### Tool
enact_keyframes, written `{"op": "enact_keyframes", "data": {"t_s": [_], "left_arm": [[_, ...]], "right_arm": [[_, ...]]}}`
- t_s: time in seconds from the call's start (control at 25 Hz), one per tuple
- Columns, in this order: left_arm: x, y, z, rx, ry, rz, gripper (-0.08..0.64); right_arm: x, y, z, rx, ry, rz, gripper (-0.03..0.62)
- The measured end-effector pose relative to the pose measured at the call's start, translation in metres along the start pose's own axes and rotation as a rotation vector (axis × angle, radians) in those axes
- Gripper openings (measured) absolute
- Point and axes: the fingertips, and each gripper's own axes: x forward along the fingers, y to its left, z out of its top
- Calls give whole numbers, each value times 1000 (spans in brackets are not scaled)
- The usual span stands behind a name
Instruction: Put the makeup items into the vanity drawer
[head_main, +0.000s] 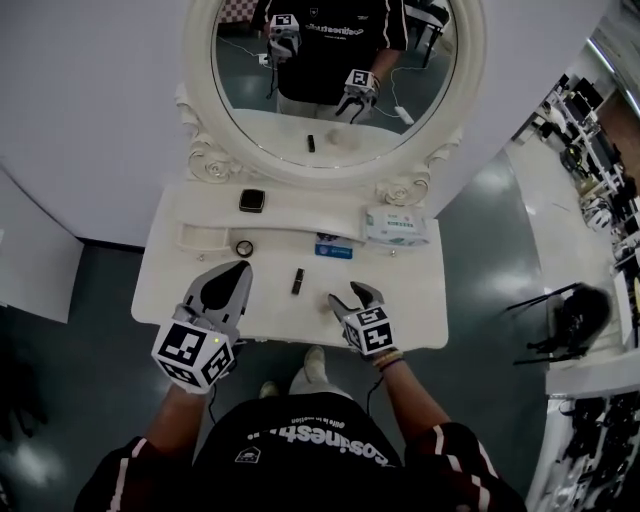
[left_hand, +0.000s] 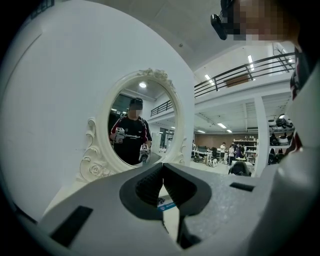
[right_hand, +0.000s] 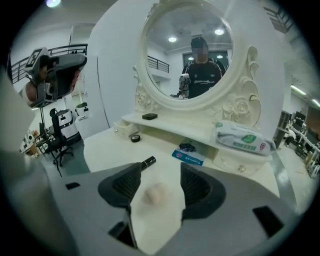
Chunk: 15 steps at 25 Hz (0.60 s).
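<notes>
The matte grey left claw (head_main: 240, 268) has its ribbed black pads pressed together on nothing. The right claw (right_hand: 160, 170) gapes wide over the glossy white table (head_main: 420, 290). A soft, pale, rounded lump (right_hand: 152, 194) lies blurred between its jaws, touching neither pad. Just beyond lies a slim dark lipstick tube (head_main: 297, 281). Farther back sit a small round black tin (head_main: 244, 248) and a flat blue packet (head_main: 334, 247). A small drawer (head_main: 203, 237) sits by the raised shelf's left end. On the shelf rest a square black compact (head_main: 252, 200) and a plump wipes pack (head_main: 397, 226), below the oval mirror's carved frame (head_main: 470, 90).
</notes>
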Motion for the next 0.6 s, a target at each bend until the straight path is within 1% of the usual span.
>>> {"op": "enact_keyframes", "data": {"t_s": [0.16, 0.4, 0.52, 0.6], "left_arm": [[12, 3, -2, -1, 12, 21, 5], [27, 7, -3, -3, 26, 48, 5], [34, 9, -4, -9, 31, 62, 5], [37, 12, -3, -9, 33, 74, 5]], "right_arm": [[23, 2, -21, -10, 65, 48, 245], [52, 11, -42, -71, 135, 115, 245], [64, 9, -54, -74, 172, 126, 247], [71, 9, -58, -57, 180, 145, 270]]}}
